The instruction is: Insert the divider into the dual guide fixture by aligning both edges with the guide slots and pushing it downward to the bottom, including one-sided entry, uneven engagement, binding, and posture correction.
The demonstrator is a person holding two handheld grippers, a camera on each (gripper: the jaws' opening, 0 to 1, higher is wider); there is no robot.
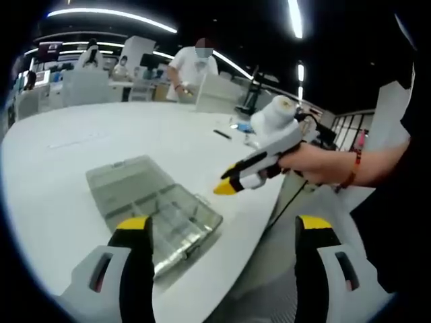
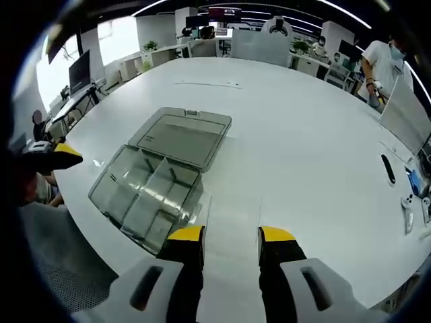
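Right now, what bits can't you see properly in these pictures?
- Clear box, left gripper view: its near edge sits behind the left tongs.
- Divider: clear plastic in both views, too faint to pick out.
- Small items on the table, right gripper view: too small to name.

White table; black pen

Both views look down, sharing clear box

Bright ceiling light strips glare on the white table; fisheye edges bend, slightly soft.
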